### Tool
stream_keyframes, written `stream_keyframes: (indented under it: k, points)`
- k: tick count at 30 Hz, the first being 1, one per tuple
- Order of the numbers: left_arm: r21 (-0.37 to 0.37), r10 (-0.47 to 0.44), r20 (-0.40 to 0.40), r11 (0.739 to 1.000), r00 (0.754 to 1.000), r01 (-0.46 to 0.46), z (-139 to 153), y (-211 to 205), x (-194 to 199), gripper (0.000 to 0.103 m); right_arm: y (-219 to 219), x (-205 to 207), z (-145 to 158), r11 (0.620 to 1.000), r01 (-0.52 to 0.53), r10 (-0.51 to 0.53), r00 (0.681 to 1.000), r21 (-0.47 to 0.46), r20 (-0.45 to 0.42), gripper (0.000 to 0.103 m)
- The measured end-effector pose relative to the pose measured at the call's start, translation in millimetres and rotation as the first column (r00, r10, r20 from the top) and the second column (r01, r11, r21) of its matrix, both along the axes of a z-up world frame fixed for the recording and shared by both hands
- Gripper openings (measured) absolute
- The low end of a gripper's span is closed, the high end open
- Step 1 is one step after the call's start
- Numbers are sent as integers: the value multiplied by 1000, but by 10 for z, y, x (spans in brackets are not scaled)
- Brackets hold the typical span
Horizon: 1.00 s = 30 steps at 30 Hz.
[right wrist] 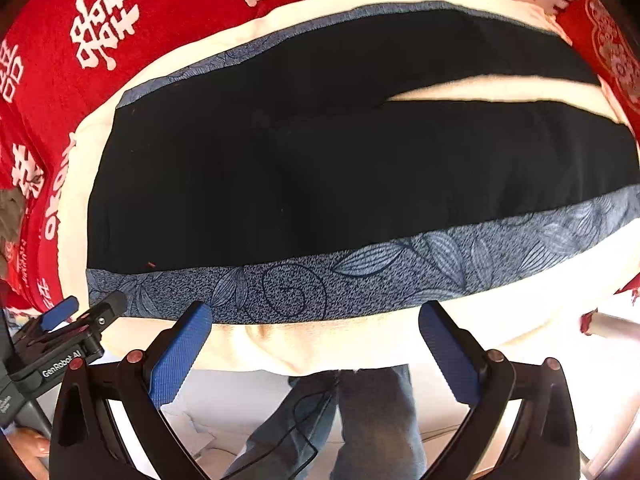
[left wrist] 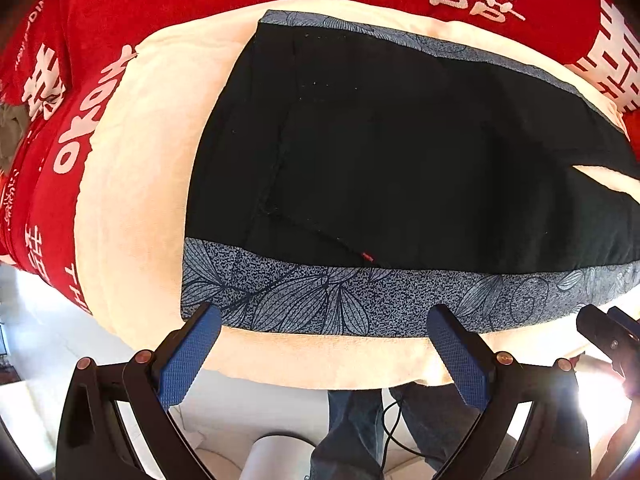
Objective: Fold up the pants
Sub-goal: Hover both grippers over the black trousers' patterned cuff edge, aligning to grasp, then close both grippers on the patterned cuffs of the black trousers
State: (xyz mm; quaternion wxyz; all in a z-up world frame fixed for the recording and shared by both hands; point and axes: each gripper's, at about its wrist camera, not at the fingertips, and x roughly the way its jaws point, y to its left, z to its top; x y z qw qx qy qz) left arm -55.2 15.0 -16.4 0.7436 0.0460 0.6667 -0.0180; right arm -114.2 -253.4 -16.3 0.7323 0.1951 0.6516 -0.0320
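Note:
Black pants (left wrist: 400, 152) with blue leaf-patterned side bands (left wrist: 320, 300) lie flat on a cream blanket (left wrist: 136, 200). In the left wrist view the waist end with a pocket seam is at left. In the right wrist view the pants (right wrist: 320, 168) stretch across, and the two legs split apart at right. My left gripper (left wrist: 324, 324) is open and empty, hovering just above the near patterned band. My right gripper (right wrist: 316, 320) is open and empty over the same near band (right wrist: 360, 276), further toward the legs.
A red blanket with white characters (left wrist: 160, 8) lies under the cream one (right wrist: 320, 344). The table's near edge is just below both grippers; the person's jeans-clad legs (right wrist: 360, 420) and white floor show beneath. The left gripper also shows in the right view (right wrist: 76, 320).

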Motion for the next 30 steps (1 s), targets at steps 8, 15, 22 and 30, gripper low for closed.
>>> stream_keyframes:
  k: [8, 15, 22, 30]
  points:
    - [4, -2, -5, 1000, 1000, 2, -24, 16, -33, 103, 9, -34, -20, 1000, 0, 0, 1000, 8, -1, 103]
    - [0, 0, -6, 1000, 1000, 0, -50, 18, -54, 103, -6, -49, -61, 999, 18, -18, 1000, 47, 9, 103]
    - [-38, 40, -19, 998, 999, -41, -81, 98, -82, 103, 52, -99, -81, 994, 10, -14, 999, 109, 36, 103]
    - [-135, 79, -26, 988, 997, -82, -141, 238, -138, 103, 175, -144, -237, 963, -2, -14, 998, 270, 58, 103]
